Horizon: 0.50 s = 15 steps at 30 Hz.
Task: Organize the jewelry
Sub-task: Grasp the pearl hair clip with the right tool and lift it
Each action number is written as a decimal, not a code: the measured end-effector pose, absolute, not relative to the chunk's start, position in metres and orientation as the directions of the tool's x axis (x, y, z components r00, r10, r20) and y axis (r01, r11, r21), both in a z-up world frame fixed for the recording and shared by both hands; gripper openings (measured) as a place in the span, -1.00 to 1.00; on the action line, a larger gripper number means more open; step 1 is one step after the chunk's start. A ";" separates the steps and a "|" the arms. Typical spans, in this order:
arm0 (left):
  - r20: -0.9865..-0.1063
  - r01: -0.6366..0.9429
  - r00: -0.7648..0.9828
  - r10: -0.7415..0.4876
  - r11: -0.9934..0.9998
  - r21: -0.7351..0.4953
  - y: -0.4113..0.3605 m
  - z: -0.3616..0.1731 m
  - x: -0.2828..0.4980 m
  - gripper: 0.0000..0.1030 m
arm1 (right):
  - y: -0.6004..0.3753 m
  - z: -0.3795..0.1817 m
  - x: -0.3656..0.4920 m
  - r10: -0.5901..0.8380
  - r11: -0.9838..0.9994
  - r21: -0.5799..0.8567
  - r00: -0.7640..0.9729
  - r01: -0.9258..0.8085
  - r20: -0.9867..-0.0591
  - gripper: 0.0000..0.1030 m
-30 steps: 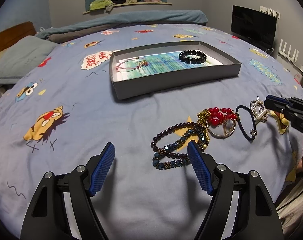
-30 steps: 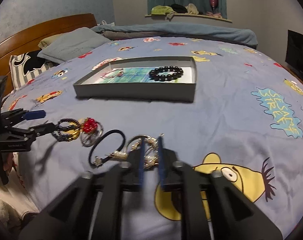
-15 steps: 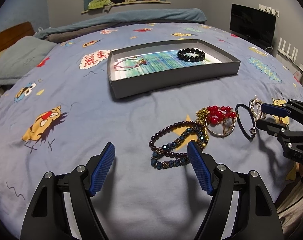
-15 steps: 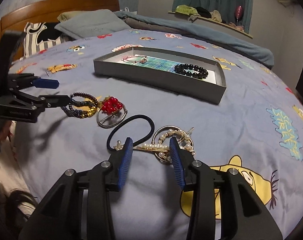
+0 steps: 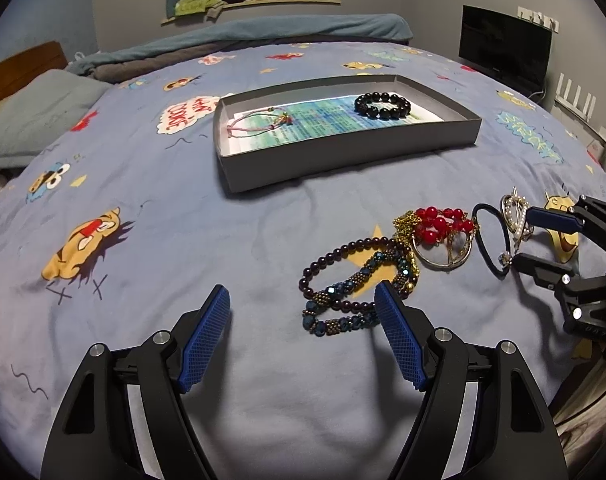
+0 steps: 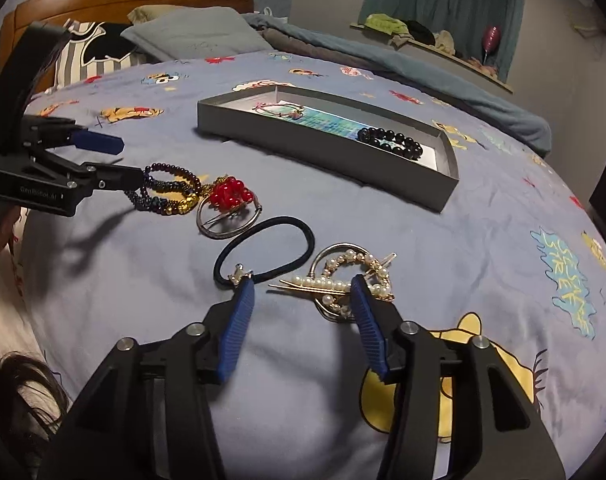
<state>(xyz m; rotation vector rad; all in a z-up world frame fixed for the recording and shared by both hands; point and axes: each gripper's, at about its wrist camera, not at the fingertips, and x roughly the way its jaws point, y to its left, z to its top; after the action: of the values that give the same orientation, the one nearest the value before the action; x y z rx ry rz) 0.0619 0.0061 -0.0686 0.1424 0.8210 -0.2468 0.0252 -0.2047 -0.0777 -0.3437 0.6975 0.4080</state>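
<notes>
Right wrist view: the grey box (image 6: 327, 148), far on the bed (image 6: 483, 240), holds only a black bead bracelet (image 6: 391, 142) and a pink cord bracelet (image 6: 279, 110), while the beaded bracelets (image 6: 169, 192), red-bead pendant (image 6: 229, 208), hair tie (image 6: 263, 248) and pearl clip (image 6: 343, 280) lie loose nearer, so most sorting looks undone. Jaws just opened, the right gripper (image 6: 301, 312) straddles the clip without pressing; its pin runs left to right, tip left. Beside the bracelets, the left gripper (image 5: 303, 336) gapes empty.
</notes>
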 end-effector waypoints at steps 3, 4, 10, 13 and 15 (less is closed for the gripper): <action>-0.739 0.274 0.654 -0.161 0.961 0.033 0.005 -0.069 0.061 0.47 | -0.206 -0.077 0.027 0.246 0.871 -0.162 0.697 -0.464 -0.673 -0.02; -0.739 0.273 0.655 -0.159 0.962 0.034 0.005 -0.069 0.061 0.47 | -0.207 -0.077 0.028 0.245 0.873 -0.162 0.699 -0.461 -0.672 -0.04; -0.740 0.264 0.654 -0.154 0.964 0.033 0.008 -0.069 0.062 0.47 | -0.215 -0.071 0.028 0.263 0.885 -0.126 0.703 -0.448 -0.661 -0.45; -0.741 0.266 0.653 -0.156 0.963 0.033 0.008 -0.069 0.063 0.47 | -0.219 -0.066 0.029 0.269 0.892 -0.110 0.711 -0.438 -0.650 -0.73; -0.743 0.267 0.650 -0.157 0.963 0.031 0.008 -0.070 0.064 0.47 | -0.222 -0.064 0.029 0.274 0.897 -0.094 0.711 -0.431 -0.647 -0.86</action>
<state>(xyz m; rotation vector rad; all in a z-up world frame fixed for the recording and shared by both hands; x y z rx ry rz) 0.0640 0.0079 -0.0699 0.1423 0.8289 -0.2419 0.0295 -0.2221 -0.0642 -0.2462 0.6741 0.3953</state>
